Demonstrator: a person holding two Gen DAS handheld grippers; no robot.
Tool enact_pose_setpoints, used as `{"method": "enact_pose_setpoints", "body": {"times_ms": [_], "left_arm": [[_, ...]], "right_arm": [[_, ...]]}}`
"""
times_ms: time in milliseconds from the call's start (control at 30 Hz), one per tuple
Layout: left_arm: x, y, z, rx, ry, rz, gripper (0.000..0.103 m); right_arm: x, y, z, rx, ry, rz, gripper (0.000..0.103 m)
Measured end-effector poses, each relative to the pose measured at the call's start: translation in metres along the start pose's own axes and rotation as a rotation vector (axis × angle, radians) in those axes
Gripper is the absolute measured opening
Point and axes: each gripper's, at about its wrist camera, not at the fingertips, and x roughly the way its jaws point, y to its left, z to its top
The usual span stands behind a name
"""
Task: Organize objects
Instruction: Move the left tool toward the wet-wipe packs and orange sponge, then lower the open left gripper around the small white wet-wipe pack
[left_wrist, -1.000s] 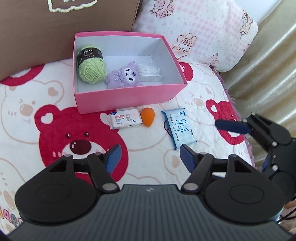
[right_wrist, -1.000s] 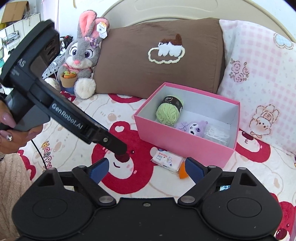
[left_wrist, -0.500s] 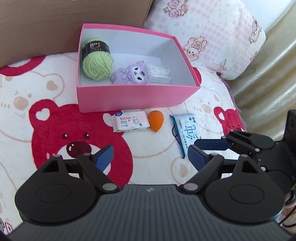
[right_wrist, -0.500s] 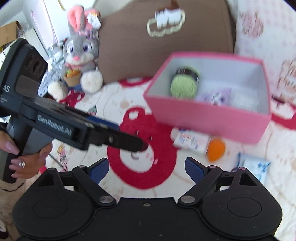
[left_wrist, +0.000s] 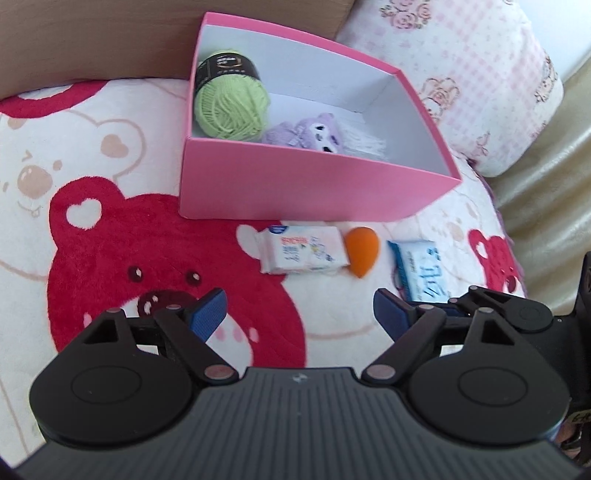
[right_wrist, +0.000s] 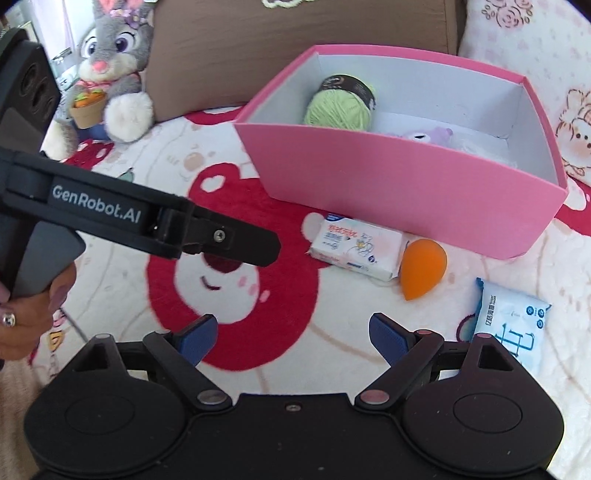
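Observation:
A pink box (left_wrist: 314, 184) stands on the bear-print blanket and holds green yarn (left_wrist: 231, 103), a purple plush (left_wrist: 306, 133) and a white packet (left_wrist: 365, 142). In front of it lie a white tissue pack (left_wrist: 301, 249), an orange sponge (left_wrist: 362, 251) and a blue wipes pack (left_wrist: 421, 269). My left gripper (left_wrist: 299, 310) hovers open just short of the tissue pack, nothing between its pads. My right gripper (right_wrist: 293, 330) is open too, low over the blanket, with the tissue pack (right_wrist: 356, 245), sponge (right_wrist: 421, 267) and wipes pack (right_wrist: 513, 325) ahead and to its right.
A finger of the left gripper (right_wrist: 240, 243) crosses the right wrist view from the left, held by a hand (right_wrist: 22, 314). A bunny plush (right_wrist: 110, 74) and brown pillow (right_wrist: 295, 55) sit behind the box. A pink checked pillow (left_wrist: 461, 74) lies at the bed's right edge.
Both grippers have sunk toward the blanket and come closer to the items in front of the box. The left jaws stand wider than a second ago. The objects have not moved.

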Motion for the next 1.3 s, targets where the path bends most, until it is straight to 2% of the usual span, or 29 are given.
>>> {"method": "enact_pose_setpoints", "body": {"times_ms": [133,267,367,567,767,967,1067,1133,1233,1300], "left_arm": [[0.015,0.01,-0.003,-0.001,-0.035,0.01,0.085],[0.028,0.019,-0.003,-0.024,-0.03,-0.016,0.084],[0.038,0.02,-0.005,-0.005,-0.026,0.014,0.084],[0.056,0.028,-0.006,-0.034,-0.032,-0.018,0.084],[0.073,0.028,-0.009,0.012,-0.07,-0.002,0.084],[0.076,0.035,-0.006,-0.044,-0.095,-0.07,0.083],[0.076,0.037,-0.006,-0.051,-0.101,-0.078,0.074],[0.077,0.039,-0.005,-0.06,-0.101,-0.088,0.062],[0.077,0.042,-0.006,-0.066,-0.098,-0.107,0.051],[0.079,0.042,-0.006,-0.071,-0.092,-0.133,0.047]], "right_arm": [[0.016,-0.001,-0.001,-0.021,-0.036,-0.028,0.09],[0.029,0.0,-0.002,-0.036,-0.068,-0.041,0.089],[0.039,0.0,-0.001,-0.036,-0.079,-0.052,0.089],[0.055,-0.008,-0.004,0.026,-0.081,-0.067,0.089],[0.066,-0.021,-0.003,0.094,-0.138,-0.114,0.089],[0.07,-0.022,-0.003,0.061,-0.15,-0.127,0.088],[0.071,-0.02,-0.004,0.039,-0.154,-0.129,0.088],[0.072,-0.021,-0.003,0.04,-0.156,-0.127,0.088],[0.072,-0.019,-0.003,0.029,-0.159,-0.128,0.087],[0.073,-0.017,-0.003,0.016,-0.156,-0.125,0.087]]}}
